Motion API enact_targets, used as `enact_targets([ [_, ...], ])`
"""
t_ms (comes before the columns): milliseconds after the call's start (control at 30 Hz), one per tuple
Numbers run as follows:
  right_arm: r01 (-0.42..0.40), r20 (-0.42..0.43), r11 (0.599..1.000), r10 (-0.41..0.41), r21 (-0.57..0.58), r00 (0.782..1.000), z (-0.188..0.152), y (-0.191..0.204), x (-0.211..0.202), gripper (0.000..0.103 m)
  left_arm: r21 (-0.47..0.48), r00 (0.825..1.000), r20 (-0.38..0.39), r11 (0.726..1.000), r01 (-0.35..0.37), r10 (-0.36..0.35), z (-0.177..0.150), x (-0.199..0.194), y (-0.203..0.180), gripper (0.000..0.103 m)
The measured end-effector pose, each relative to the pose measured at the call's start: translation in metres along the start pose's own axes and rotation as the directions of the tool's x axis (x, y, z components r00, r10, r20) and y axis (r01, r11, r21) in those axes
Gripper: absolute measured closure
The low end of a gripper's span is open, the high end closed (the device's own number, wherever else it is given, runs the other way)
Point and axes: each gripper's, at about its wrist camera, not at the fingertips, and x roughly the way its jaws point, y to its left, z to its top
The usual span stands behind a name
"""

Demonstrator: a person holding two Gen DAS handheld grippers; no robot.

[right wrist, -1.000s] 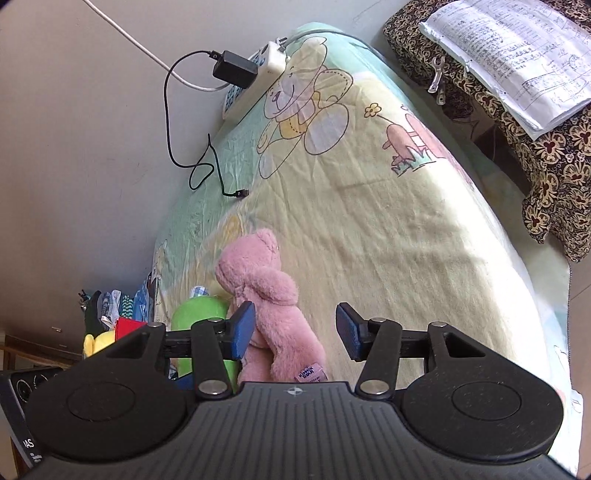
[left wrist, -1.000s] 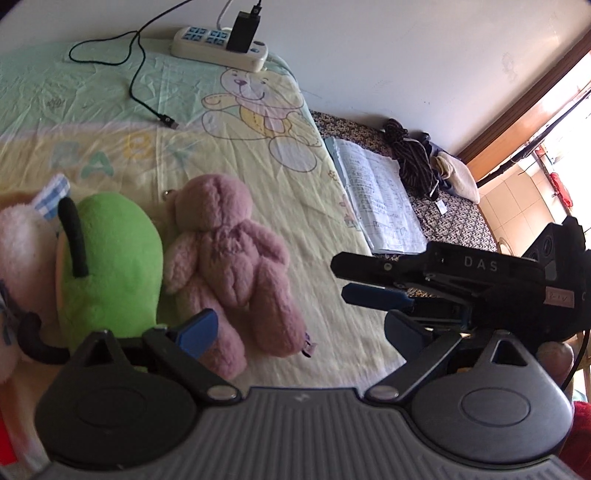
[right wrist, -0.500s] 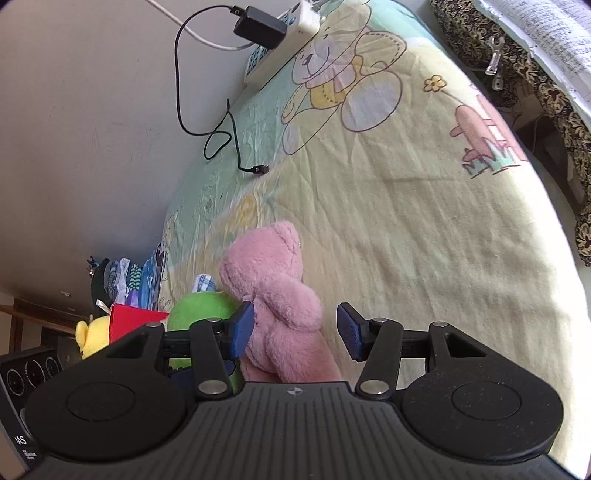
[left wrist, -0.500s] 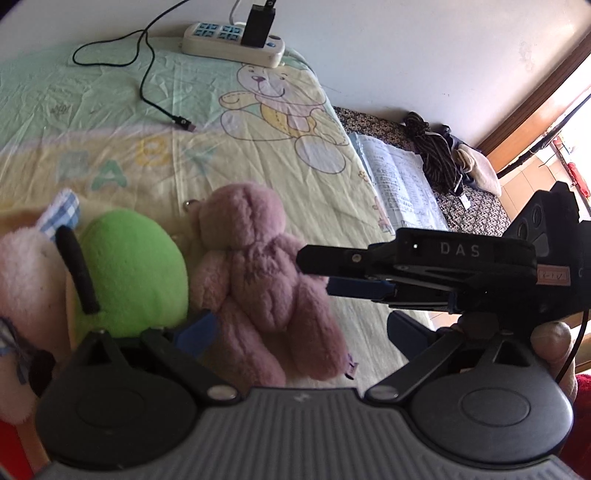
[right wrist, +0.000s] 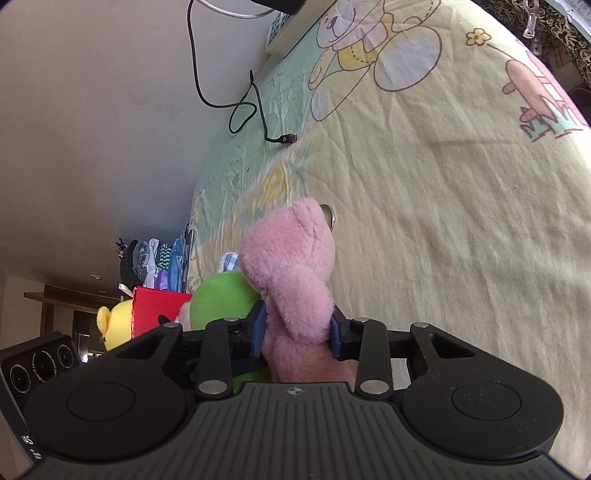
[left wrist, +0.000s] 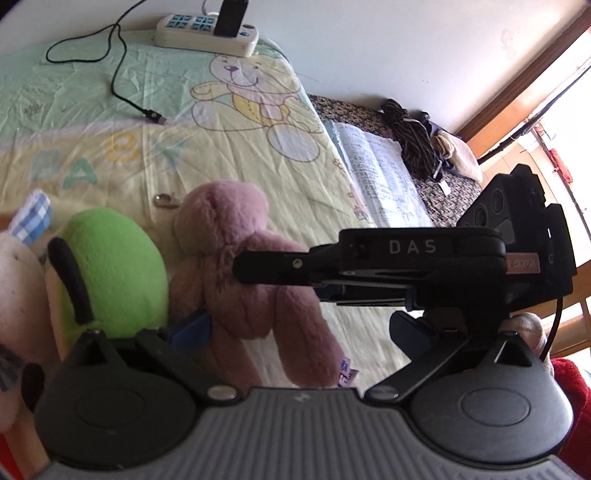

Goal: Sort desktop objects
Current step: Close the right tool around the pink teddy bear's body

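Observation:
A pink plush bear (left wrist: pixel 236 258) lies on the baby-print blanket (left wrist: pixel 110 122) beside a green plush toy (left wrist: pixel 114 269). My right gripper (left wrist: pixel 280 277) reaches in from the right in the left wrist view. In the right wrist view, the right gripper (right wrist: pixel 297 332) is shut on the bear (right wrist: pixel 291 266), whose body is squeezed between the blue pads (right wrist: pixel 258 328). My left gripper (left wrist: pixel 299 328) stands open low at the bear's legs, gripping nothing. The green toy (right wrist: pixel 218 299) touches the bear's left side.
A pale pink plush (left wrist: pixel 14 280) sits left of the green toy. A power strip (left wrist: pixel 207 31) and black cable (left wrist: pixel 125 92) lie at the far edge by the wall. An open notebook (left wrist: pixel 380 177) lies right of the blanket. A red box (right wrist: pixel 159 306) and yellow plush (right wrist: pixel 110 325) lie beyond.
My right gripper moved forward over the pink bear and shut on its body; it was open before. The left gripper drew closer to the toys and stayed open.

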Motion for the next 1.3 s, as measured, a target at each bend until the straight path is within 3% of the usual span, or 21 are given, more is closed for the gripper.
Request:
enact_targets([
  [367,0.079,0.036,0.995,-0.081,0.054,0.996,-0.038,-0.016,-0.055,0.07,0.038,0.996,-0.05,0.996,0.077,-0.075,-0.017,0.014,-0.027,0.002],
  [600,0.085,0.096,0.991,-0.095,0.098,0.991,-0.06,-0.02,-0.071,0.079,0.171,0.998,-0.059,0.985,0.03,-0.02,-0.025,0.025,-0.041,0.0],
  [800,0.105,0.15,0.992,-0.114,0.066,0.982,-0.063,-0.016,-0.065,0.063,0.195,0.998,-0.055,0.981,-0.002,0.013,-0.022,0.033,-0.042,0.001],
  [967,0.102,0.162,0.991,-0.115,0.085,0.98,-0.055,-0.016,-0.053,0.055,0.216,0.998,-0.058,0.976,-0.016,0.029,-0.022,0.037,-0.041,0.001],
  [1167,0.069,0.154,0.987,-0.091,0.147,0.984,-0.059,-0.022,-0.049,0.062,0.202,0.999,-0.041,0.979,-0.009,0.018,-0.026,0.033,-0.04,0.002],
  [1300,0.093,0.151,0.99,-0.109,0.11,0.983,-0.07,-0.014,-0.058,0.063,0.198,0.998,-0.056,0.98,0.033,-0.022,-0.035,0.025,-0.043,0.002],
])
